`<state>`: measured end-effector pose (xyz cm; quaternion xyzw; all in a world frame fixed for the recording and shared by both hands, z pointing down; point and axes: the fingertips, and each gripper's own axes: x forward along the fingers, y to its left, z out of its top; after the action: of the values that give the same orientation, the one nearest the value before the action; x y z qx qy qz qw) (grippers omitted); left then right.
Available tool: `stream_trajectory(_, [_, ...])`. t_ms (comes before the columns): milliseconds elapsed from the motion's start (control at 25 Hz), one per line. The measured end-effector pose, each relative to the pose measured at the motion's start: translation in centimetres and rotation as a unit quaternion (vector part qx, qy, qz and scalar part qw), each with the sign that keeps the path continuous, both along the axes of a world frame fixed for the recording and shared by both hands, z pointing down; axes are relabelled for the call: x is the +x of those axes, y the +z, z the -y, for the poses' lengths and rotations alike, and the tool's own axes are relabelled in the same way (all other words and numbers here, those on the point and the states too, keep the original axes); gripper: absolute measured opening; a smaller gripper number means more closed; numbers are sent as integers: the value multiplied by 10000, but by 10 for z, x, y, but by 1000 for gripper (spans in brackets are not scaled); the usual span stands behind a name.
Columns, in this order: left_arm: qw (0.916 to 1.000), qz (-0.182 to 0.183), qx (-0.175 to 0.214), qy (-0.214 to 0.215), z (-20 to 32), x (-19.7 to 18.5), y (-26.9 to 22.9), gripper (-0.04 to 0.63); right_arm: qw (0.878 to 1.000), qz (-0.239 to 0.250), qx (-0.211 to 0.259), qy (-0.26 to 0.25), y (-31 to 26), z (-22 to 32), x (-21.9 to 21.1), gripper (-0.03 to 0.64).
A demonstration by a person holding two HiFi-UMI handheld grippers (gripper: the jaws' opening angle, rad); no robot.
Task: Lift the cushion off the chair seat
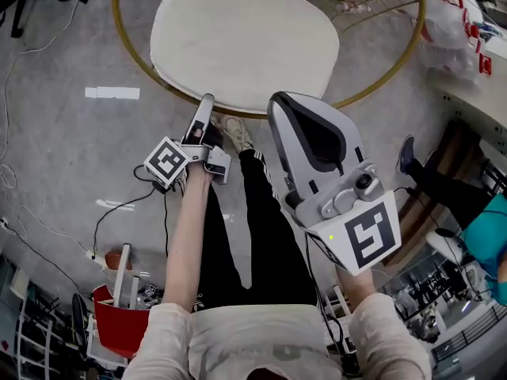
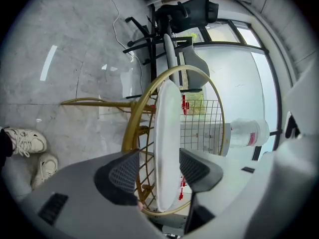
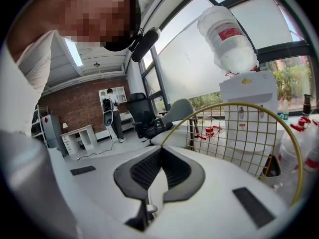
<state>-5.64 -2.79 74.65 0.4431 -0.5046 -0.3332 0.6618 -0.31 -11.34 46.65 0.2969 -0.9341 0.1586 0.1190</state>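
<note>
A cream round cushion (image 1: 245,42) lies on the seat of a gold-framed chair (image 1: 116,14). My left gripper (image 1: 207,100) reaches to the cushion's near edge. In the left gripper view the cushion (image 2: 167,128) shows edge-on between the two pads of the left gripper (image 2: 159,166), which is open, with a gap on each side. The gold ring (image 2: 130,128) curves just behind the left pad. My right gripper (image 1: 279,105) is held high, close to the head camera and clear of the cushion. In its own view the right gripper (image 3: 161,149) is shut on nothing, facing the chair's wire back (image 3: 239,128).
The person's shoes (image 1: 234,133) stand just before the chair. A red bin (image 1: 119,323) and cables lie on the floor at the left. A water dispenser (image 3: 244,103) stands behind the chair. Black office chairs (image 2: 184,14) stand farther off.
</note>
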Motion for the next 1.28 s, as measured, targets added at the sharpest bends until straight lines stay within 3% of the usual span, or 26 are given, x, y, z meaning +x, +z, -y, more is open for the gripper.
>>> stream_trajectory(400, [9979, -509, 391, 53, 37, 19, -10, 241, 9997, 123, -199, 41, 8, -6, 10, 15])
stream_trajectory(680, [9986, -339, 353, 180, 48, 21, -3, 241, 9991, 227, -367, 28, 12, -8, 14, 15])
stream_trajectory(880, [9964, -649, 543, 62, 67, 29, -6, 241, 9986, 257, -458, -12, 13, -6, 16, 15])
stream_trajectory(1120, [9958, -741, 514, -155, 75, 30, -3, 238, 9979, 249, -592, -13, 23, -7, 21, 15])
stream_trajectory(1200, [9977, -501, 434, -142, 71, 27, 2, 196, 9977, 254, -622, -56, 24, -9, 19, 15])
stream_trajectory(1280, [9995, -146, 287, -78, 67, 22, 10, 92, 9974, 280, -649, -108, 26, -10, 16, 15])
